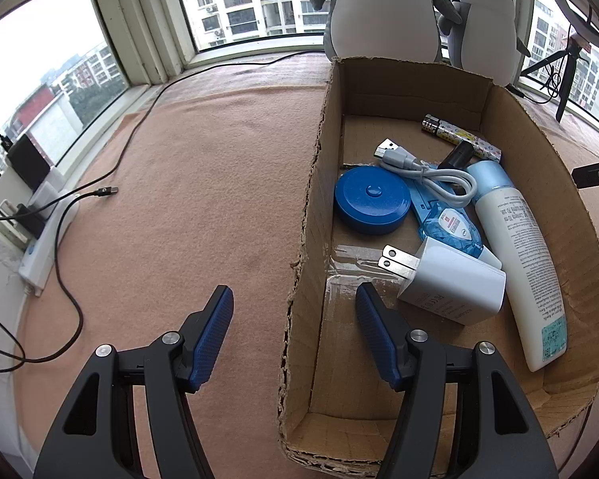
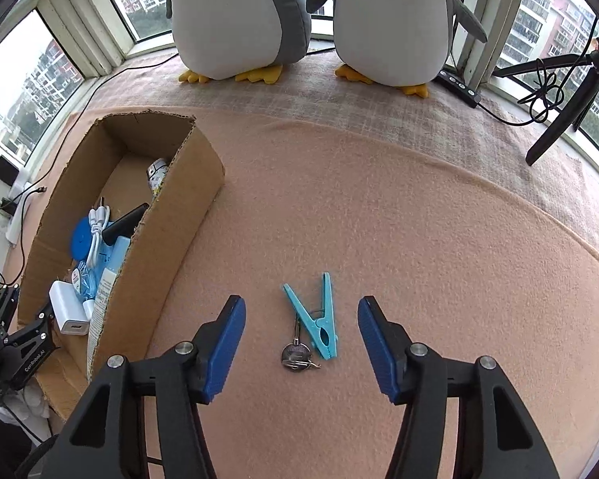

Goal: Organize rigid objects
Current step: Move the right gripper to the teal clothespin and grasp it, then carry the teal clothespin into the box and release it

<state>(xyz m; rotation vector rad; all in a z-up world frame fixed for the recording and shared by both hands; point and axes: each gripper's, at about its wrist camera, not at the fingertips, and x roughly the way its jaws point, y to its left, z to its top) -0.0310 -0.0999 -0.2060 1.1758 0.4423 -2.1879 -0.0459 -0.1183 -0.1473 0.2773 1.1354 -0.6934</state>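
A cardboard box (image 1: 551,159) lies on the pink blanket. It holds a blue round case (image 1: 371,199), a white USB cable (image 1: 427,169), a white charger plug (image 1: 451,285), a white bottle (image 1: 519,255), a blue tape dispenser (image 1: 443,223) and a patterned lighter (image 1: 459,135). My left gripper (image 1: 295,303) is open and empty, straddling the box's near left wall. My right gripper (image 2: 301,313) is open, with a light blue clothespin (image 2: 317,313) and a metal key (image 2: 297,353) on the blanket between its fingers. The box (image 2: 171,223) is to its left.
Two plush penguins (image 2: 239,12) stand at the window behind the blanket. A black cable (image 1: 100,191) and a power strip (image 1: 40,239) lie at the left. A tripod leg (image 2: 559,119) stands at the back right. The left gripper (image 2: 24,343) shows by the box.
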